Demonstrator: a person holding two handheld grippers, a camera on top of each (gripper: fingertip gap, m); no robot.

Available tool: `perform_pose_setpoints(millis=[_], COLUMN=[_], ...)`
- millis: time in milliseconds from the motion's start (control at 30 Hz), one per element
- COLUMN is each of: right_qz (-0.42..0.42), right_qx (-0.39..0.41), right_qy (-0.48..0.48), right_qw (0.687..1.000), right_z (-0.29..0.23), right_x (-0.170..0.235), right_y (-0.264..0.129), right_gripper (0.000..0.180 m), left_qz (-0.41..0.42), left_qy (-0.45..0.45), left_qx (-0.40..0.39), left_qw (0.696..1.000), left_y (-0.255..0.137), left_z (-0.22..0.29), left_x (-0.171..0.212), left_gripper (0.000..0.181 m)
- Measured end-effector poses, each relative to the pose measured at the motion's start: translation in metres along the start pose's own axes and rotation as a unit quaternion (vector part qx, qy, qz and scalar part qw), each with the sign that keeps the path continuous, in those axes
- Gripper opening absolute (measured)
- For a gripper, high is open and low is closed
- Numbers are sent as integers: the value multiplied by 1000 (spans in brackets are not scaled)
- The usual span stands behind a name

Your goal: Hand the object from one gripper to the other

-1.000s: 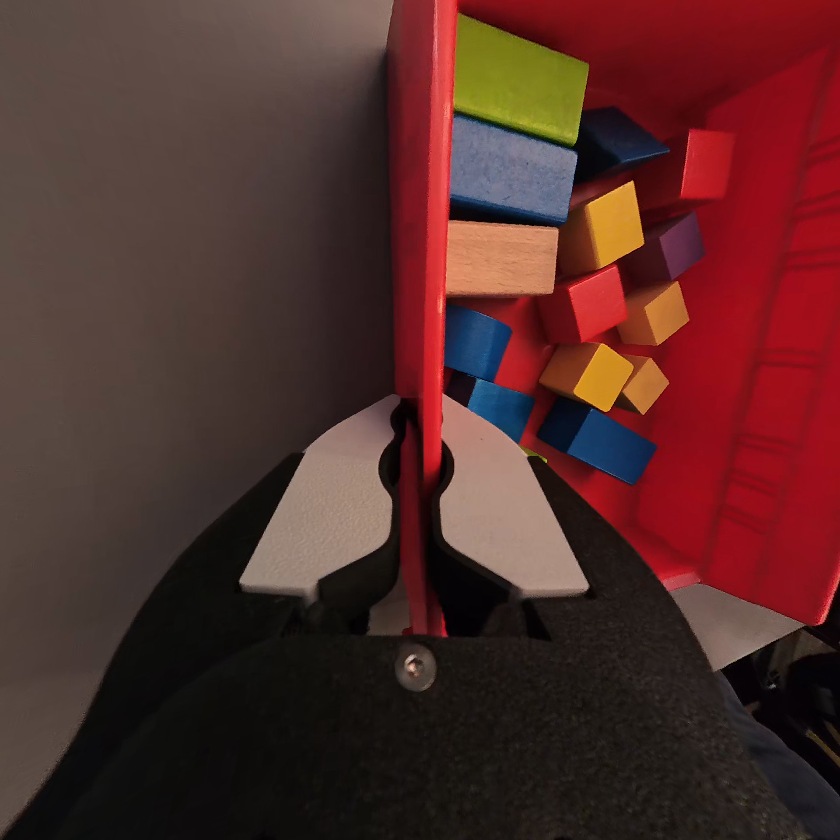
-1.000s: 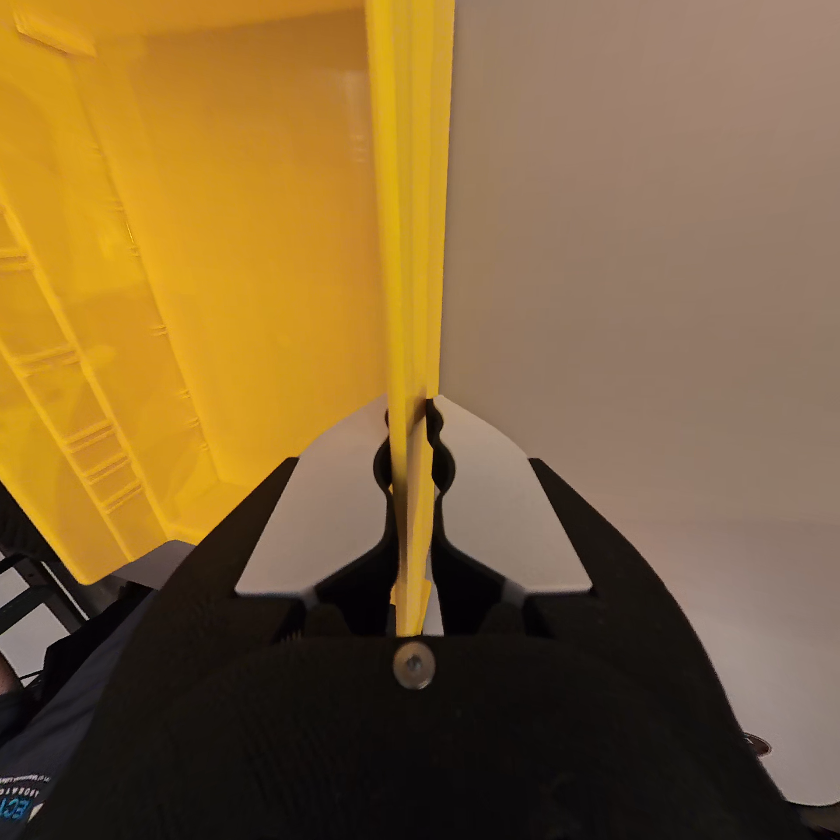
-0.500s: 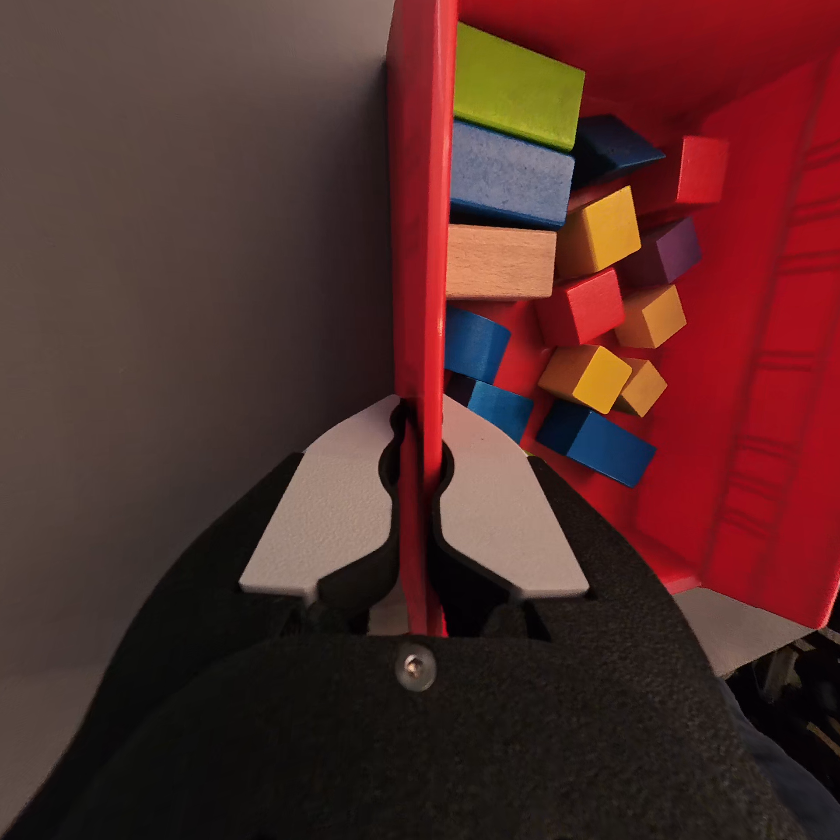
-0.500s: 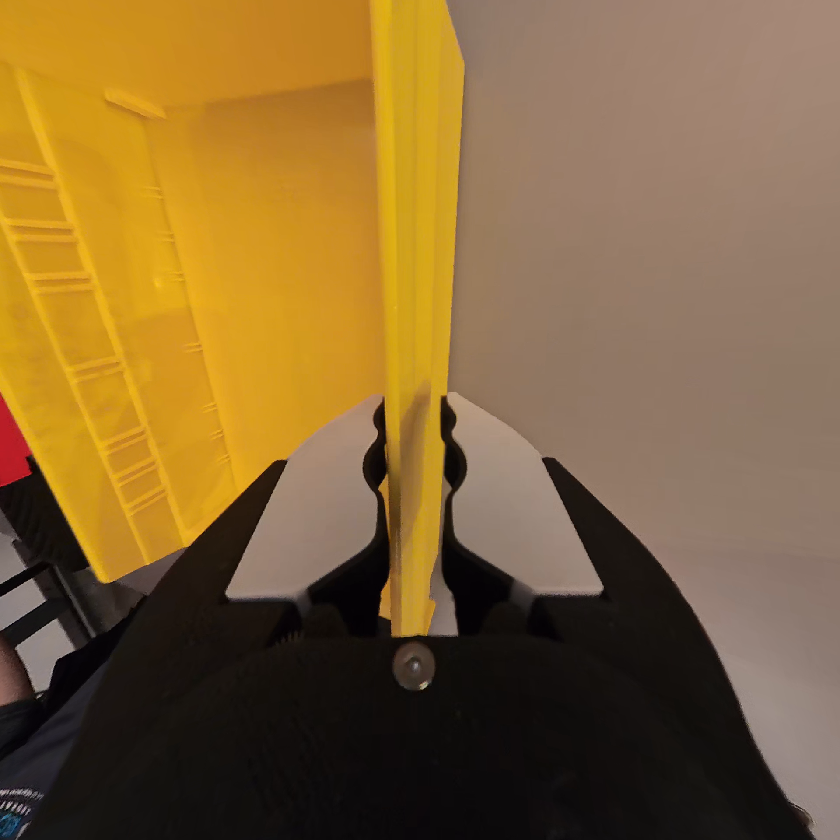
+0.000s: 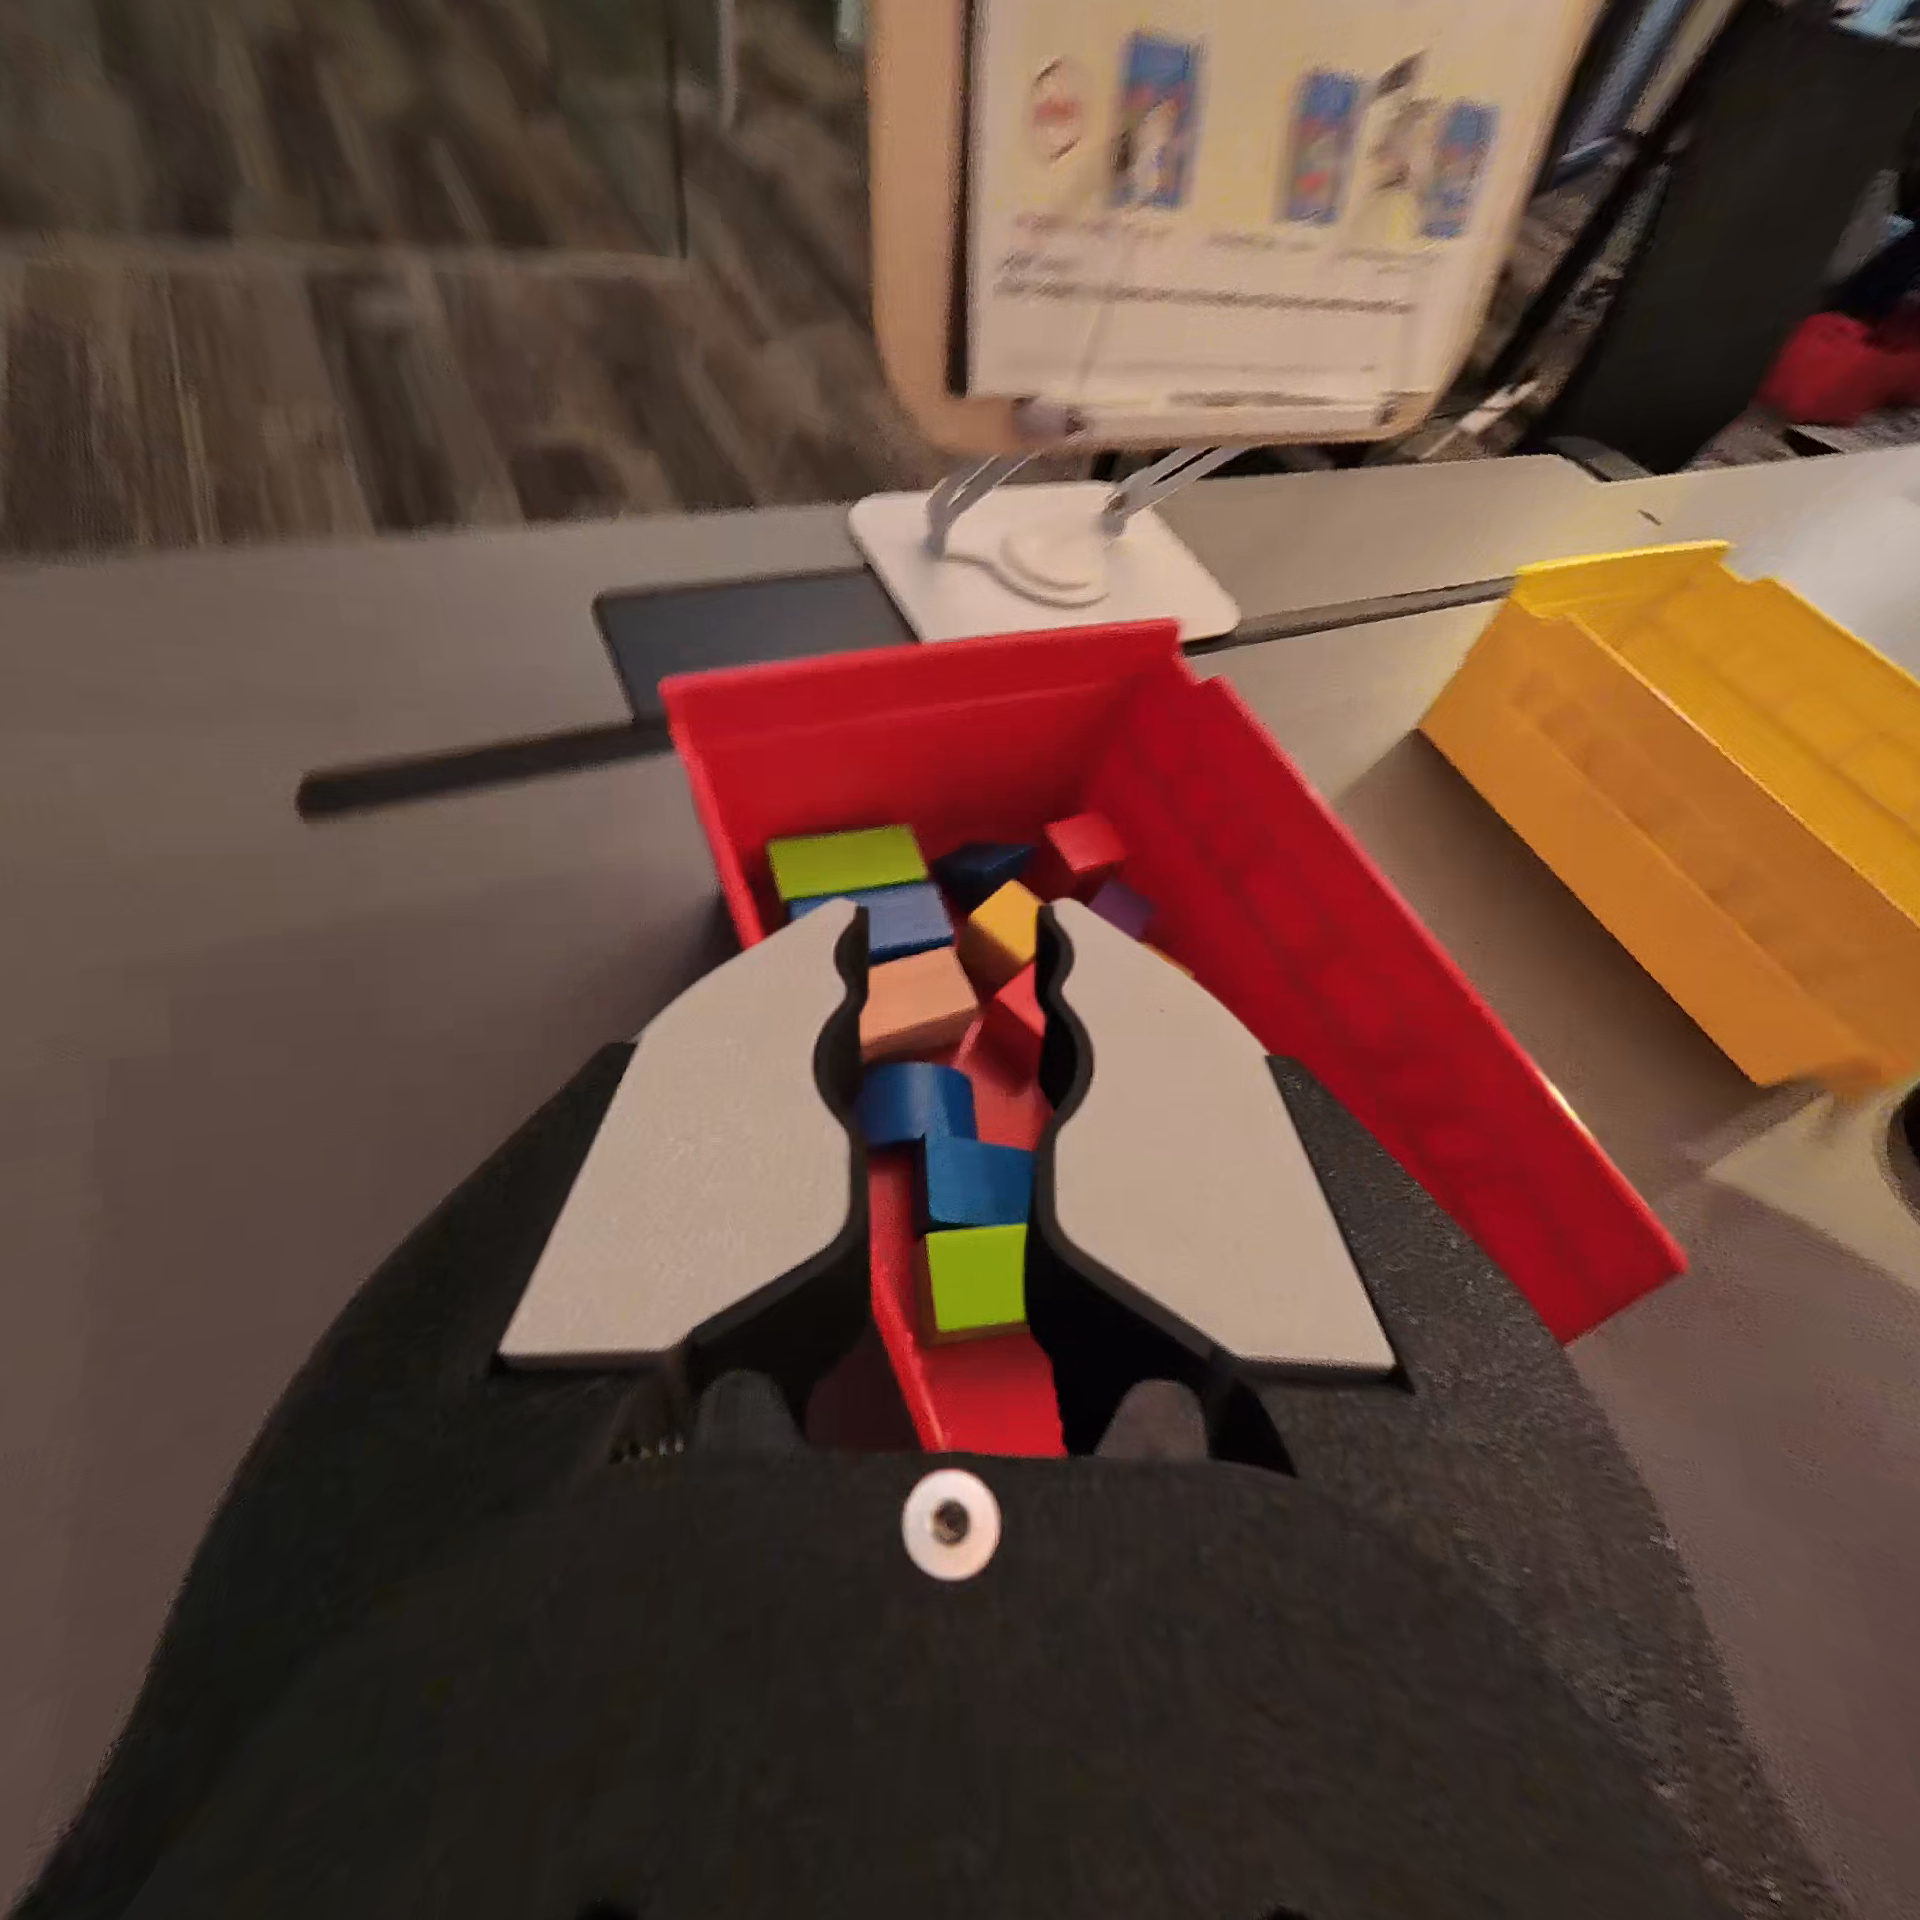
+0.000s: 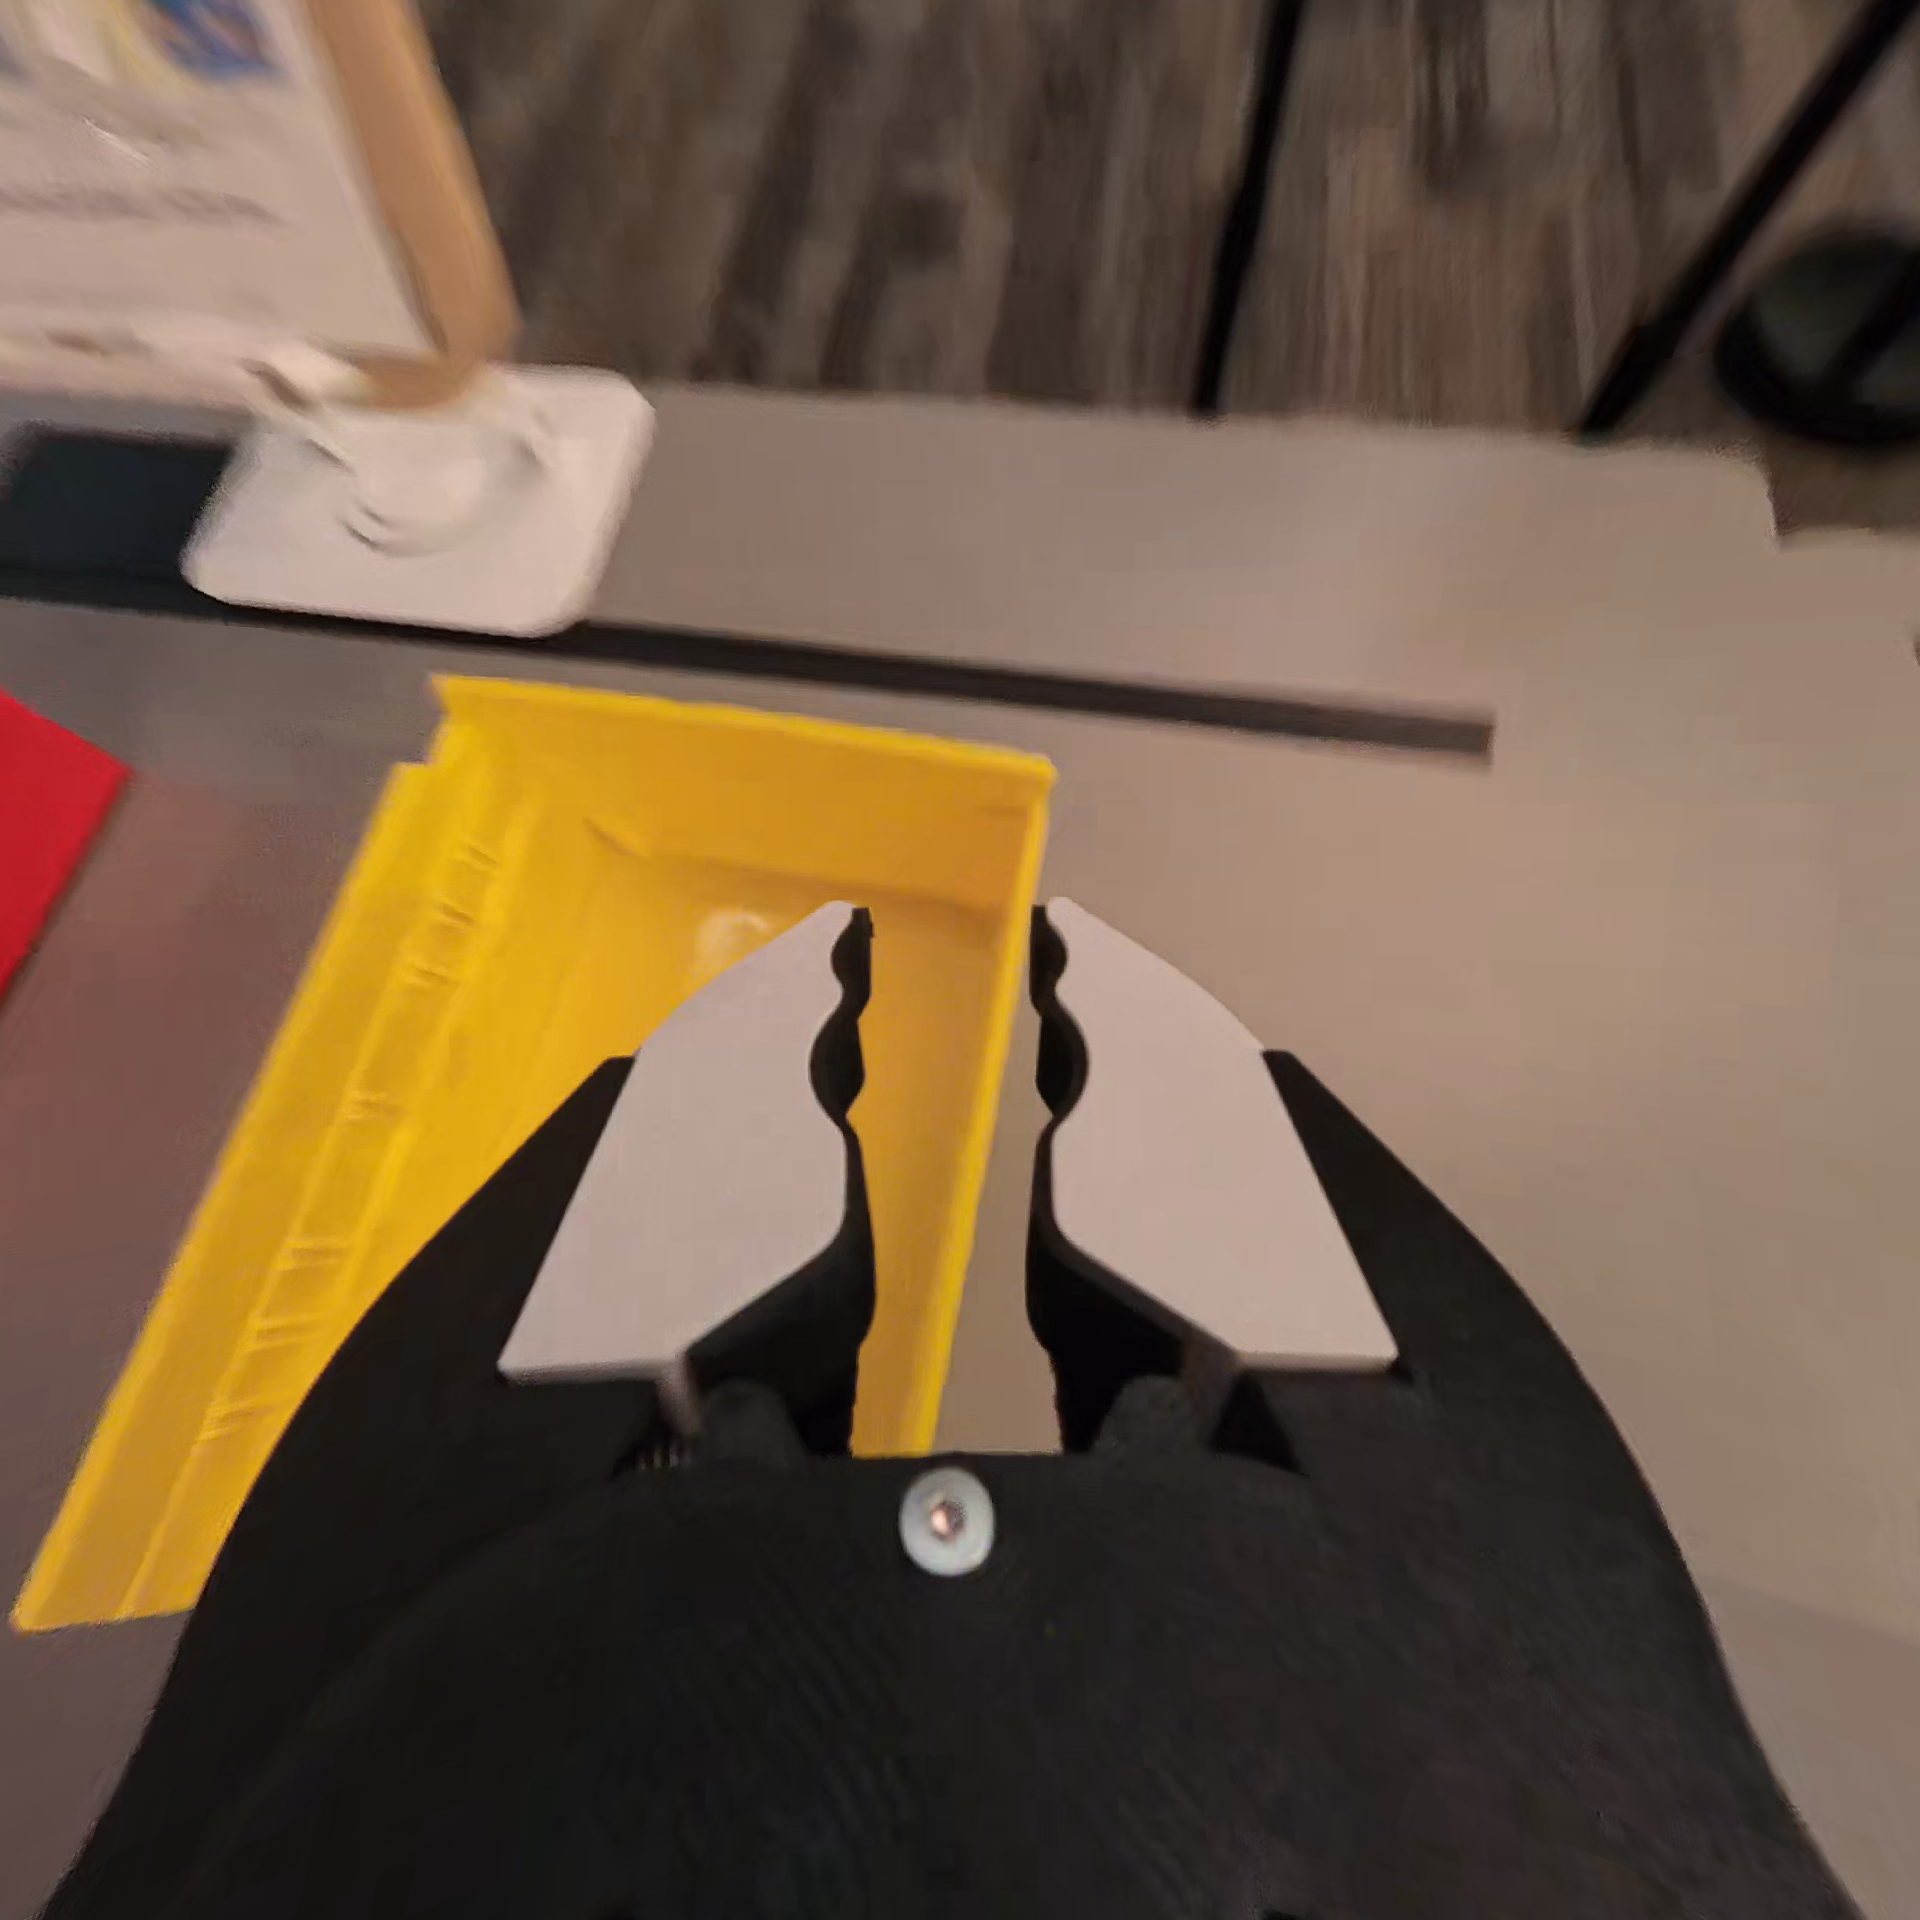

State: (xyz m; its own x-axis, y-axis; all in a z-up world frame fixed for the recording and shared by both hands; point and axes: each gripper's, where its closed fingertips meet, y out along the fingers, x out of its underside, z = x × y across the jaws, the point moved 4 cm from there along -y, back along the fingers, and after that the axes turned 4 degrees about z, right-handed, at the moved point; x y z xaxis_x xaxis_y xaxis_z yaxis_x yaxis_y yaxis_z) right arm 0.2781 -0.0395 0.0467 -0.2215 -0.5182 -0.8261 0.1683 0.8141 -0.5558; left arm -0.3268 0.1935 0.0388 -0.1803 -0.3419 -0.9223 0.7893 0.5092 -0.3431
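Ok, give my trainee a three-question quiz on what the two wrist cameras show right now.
1. True or false: the left gripper is clamped on the red bin.
2. Which bin holds the coloured wooden blocks? A) the red bin B) the yellow bin C) both
3. Fill in: the fingers of the right gripper straddle the yellow bin's ____ side wall without gripping it.

Key:
1. False. Its jaws are open, above the bin's left wall.
2. A. The yellow bin looks empty.
3. Right.
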Motion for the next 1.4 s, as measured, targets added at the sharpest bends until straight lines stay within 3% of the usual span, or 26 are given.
perform_pose_setpoints(millis=[133, 233, 400, 467, 567, 667, 800, 1400], right_qz=[143, 271, 463, 453, 424, 388, 354, 331], right_qx=[-142, -212, -249, -283, -331, -335, -320, -371], right_qy=[-35, -82, -155, -164, -184, -228, -254, -189], right_qw=[979, 935, 836, 830, 823, 828, 842, 847], right_z=[-55, -92, -144, -161, -182, -192, -193, -183], right_x=[-22, -32, -45, -47, -42, -29, -19, -15], right_y=[-21, -43, -89, -96, -95, -83, -66, -46], right_gripper=[30, 34, 40, 38, 39, 40, 41, 40], left_qz=[33, 2, -149, -181, -246, -295, -339, -375], left_qy=[72, 119, 315, 379, 428, 458, 484, 515], left_qx=[107, 210, 195, 203, 222, 233, 232, 213], left_qw=[991, 970, 917, 885, 841, 805, 773, 741], left_y=[-10, -11, 10, 19, 37, 53, 69, 78], left_z=[41, 70, 90, 103, 115, 116, 105, 88], left_x=[-3, 12, 53, 63, 81, 100, 120, 145], left_gripper=[32, 32, 38, 35, 45, 53, 51, 40])
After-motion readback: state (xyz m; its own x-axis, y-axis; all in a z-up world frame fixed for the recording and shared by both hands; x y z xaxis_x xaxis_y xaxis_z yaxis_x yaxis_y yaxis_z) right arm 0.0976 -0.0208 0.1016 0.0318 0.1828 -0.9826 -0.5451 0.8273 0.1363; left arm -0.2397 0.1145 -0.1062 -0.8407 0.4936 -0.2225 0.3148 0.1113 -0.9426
